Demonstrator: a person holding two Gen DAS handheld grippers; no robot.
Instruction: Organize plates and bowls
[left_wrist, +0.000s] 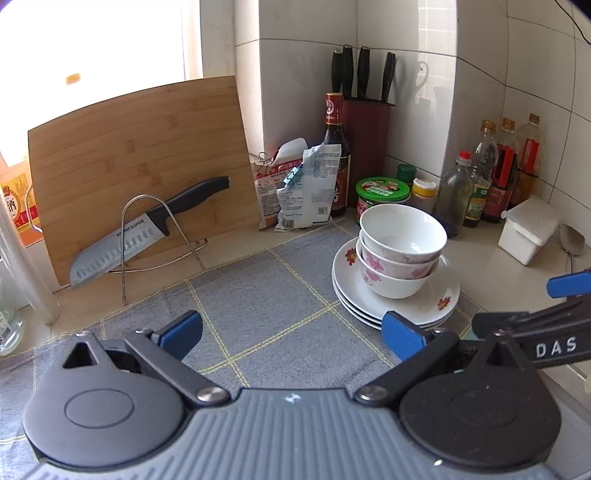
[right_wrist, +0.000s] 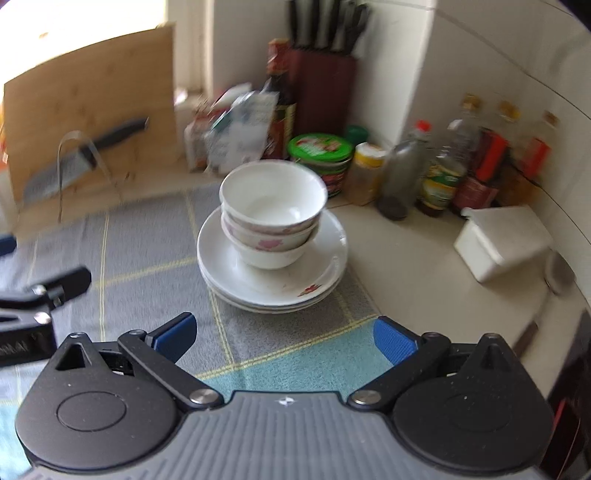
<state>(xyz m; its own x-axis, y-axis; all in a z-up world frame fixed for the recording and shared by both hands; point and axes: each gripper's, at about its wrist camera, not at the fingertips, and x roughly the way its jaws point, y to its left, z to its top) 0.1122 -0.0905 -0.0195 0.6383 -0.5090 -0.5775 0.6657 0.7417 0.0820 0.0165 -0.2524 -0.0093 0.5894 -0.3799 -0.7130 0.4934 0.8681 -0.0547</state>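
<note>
Both of my grippers hang over the grey checked cloth (left_wrist: 280, 295) that covers the near part of the counter (left_wrist: 491, 284). My left gripper (left_wrist: 291, 338) has its blue pads spread wide with nothing between them, only cloth below. My right gripper (right_wrist: 284, 338) is spread just as wide and also holds nothing; its arm reaches into the left view from the right edge. On the cloth's far right corner sits a stack of white plates (left_wrist: 436, 295) with small red flowers, and three nested bowls (left_wrist: 402, 236) stand on the top plate, the upper one plain white inside, the lower two with pink flowers. From the right view the stack lies straight ahead of my pads, apart from them. Behind the stack, on the bare counter, stand a green-lidded jar (left_wrist: 382, 188), a yellow-capped jar (left_wrist: 424, 192) and a row of bottles (left_wrist: 480, 177) along the tiled wall. A white lidded box (left_wrist: 528, 229) sits to the right of the stack. At the counter's far left a wooden cutting board (left_wrist: 140, 147) leans upright, with a knife (left_wrist: 147, 229) resting in a wire rack (left_wrist: 162, 236). A knife block (left_wrist: 365, 122) fills the back corner.
</note>
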